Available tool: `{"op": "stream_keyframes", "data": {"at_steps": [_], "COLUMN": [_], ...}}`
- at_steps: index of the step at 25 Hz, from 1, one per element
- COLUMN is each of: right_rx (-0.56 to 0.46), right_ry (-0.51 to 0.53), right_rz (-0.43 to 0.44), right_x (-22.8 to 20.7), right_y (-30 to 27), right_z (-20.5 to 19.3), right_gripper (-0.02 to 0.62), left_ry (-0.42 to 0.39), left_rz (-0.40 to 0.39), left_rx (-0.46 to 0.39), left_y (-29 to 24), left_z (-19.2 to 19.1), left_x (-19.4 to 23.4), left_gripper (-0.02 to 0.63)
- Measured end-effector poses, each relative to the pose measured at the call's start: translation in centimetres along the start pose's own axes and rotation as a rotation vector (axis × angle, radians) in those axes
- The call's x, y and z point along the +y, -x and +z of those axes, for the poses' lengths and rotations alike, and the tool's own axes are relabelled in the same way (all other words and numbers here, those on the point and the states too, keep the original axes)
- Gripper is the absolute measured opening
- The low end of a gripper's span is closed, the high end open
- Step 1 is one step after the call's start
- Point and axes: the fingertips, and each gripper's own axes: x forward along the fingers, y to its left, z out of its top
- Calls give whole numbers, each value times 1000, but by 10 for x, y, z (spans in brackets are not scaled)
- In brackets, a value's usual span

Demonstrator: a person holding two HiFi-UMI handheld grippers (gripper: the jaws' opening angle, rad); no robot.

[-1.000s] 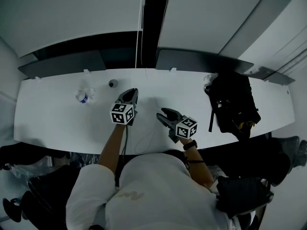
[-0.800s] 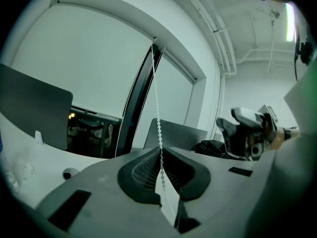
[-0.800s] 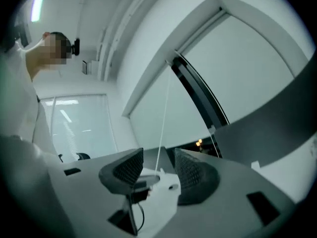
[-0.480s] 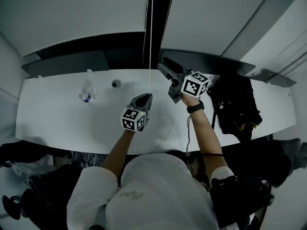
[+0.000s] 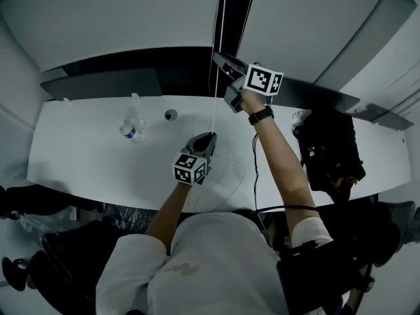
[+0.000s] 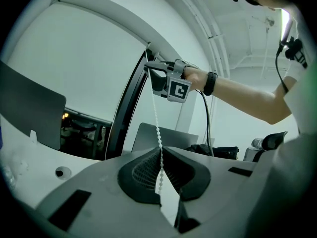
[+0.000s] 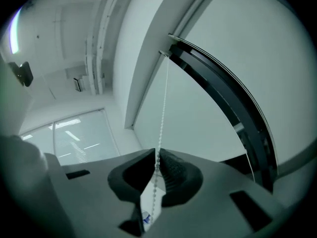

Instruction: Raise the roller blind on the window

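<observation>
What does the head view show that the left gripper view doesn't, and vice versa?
Only the head view: the marker cube on the left gripper. Only the left gripper view: ceiling pipes, its fingers pinching the bead chain. Both: the chain, the black bag, and the right gripper, whose fingers have just been closing on the chain.

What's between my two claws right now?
Only the bead chain, seen in the left gripper view: the left claw is shut on it low down, and the right claw, jaws just closing, grips it higher up.
</observation>
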Motion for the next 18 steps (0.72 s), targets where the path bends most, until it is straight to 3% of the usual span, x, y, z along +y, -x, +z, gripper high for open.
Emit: {"op": "stream_keyframes", "data": {"at_steps": [1, 4, 6, 10, 12, 13, 15, 18], "right_rx": [-2, -12, 3, 220, 196, 159, 145, 273], "right_ry": [-2, 48, 106, 305, 219, 155, 92, 147], "right_rz": [12, -13, -36, -138, -149, -152, -164, -185], "right_x": [1, -4, -7, -28, -41, -45, -47, -47], "right_y": [0, 3, 7, 24, 51, 68, 98, 125], "right_z": [-1, -2, -8, -89, -140, -162, -200, -252], "right_gripper": [21, 18, 16, 15, 15, 15, 15, 14], "left_ry": [8, 57, 63, -41, -16, -2, 30, 122], "left_rz": [7, 14, 8, 61, 55, 58, 62, 49], "left_rx": [-11, -44, -14, 285, 416, 436, 401, 319], "left_y": [2, 3, -2, -1, 16, 28, 54, 83], "left_z": [0, -2, -12, -101, -152, -166, -174, -158], "left_x": [3, 9, 7, 4, 0, -2, -5, -1], "left_gripper": [11, 11, 11, 11, 11, 11, 12, 19]}}
